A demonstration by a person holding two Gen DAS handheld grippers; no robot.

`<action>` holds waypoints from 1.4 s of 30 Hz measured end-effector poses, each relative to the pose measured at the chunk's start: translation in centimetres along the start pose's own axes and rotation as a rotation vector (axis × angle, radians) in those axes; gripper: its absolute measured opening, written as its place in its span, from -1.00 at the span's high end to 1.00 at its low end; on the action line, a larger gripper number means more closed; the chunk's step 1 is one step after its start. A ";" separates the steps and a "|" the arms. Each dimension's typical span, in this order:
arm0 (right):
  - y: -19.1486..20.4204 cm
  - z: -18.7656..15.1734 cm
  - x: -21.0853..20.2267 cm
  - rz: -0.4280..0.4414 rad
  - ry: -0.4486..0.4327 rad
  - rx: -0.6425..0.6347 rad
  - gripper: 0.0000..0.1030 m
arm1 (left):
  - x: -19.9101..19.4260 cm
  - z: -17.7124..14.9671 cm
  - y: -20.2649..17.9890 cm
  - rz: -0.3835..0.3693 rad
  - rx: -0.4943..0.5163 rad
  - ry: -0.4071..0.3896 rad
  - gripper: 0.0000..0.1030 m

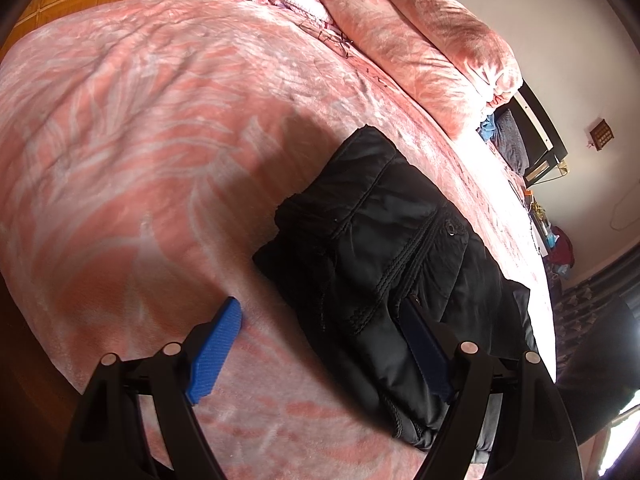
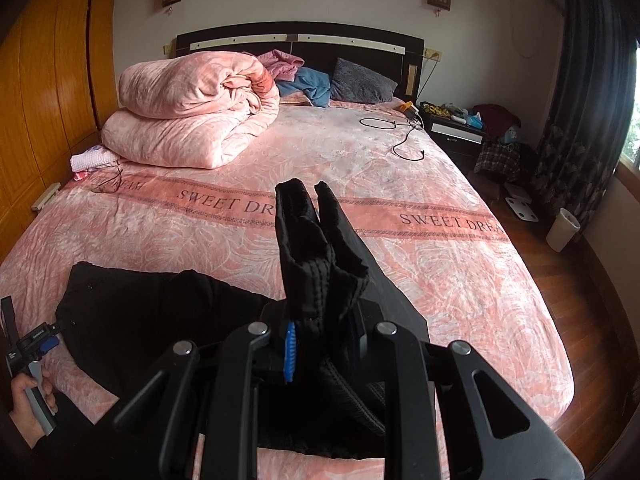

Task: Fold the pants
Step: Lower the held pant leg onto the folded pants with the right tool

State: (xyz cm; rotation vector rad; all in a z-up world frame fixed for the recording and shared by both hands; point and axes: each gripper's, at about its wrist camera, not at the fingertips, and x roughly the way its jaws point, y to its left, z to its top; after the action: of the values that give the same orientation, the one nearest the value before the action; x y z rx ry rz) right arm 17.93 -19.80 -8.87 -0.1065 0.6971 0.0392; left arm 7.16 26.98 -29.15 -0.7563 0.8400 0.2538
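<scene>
Black pants point(image 1: 384, 248) lie partly folded on the pink bedspread near the bed's foot edge, with a buttoned pocket on top. My left gripper point(image 1: 320, 340) is open just above the pants' near edge, its right finger over the cloth and its left finger over the bedspread. In the right wrist view the pants point(image 2: 132, 312) spread to the left. My right gripper point(image 2: 324, 344) is shut on a bunched end of the pants point(image 2: 316, 248), which stands up between the fingers. The left gripper's handle and the hand holding it show at the far left point(image 2: 32, 352).
A folded pink quilt point(image 2: 192, 112) sits at the head of the bed with pillows and clothes beside it. A black cable point(image 2: 400, 136) lies on the bedspread at the right. A nightstand point(image 2: 456, 124), a white bin point(image 2: 562, 228) and wooden floor are to the right; a wooden wardrobe point(image 2: 44, 92) is at the left.
</scene>
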 end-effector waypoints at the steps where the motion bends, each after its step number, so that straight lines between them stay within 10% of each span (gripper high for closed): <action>1: 0.2 0.0 0.0 0.001 0.000 -0.003 0.64 | 0.0 0.0 0.0 0.000 0.000 0.001 -0.59; 42: 9.8 -6.3 6.1 -0.060 0.110 -0.324 0.64 | 0.4 -0.2 0.2 -0.014 0.001 0.024 -0.60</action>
State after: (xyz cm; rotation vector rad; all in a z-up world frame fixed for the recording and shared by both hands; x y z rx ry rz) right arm 17.87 -10.75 -18.38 -0.4427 0.7931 0.0894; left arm 7.17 26.91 -29.62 -0.7649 0.8571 0.2321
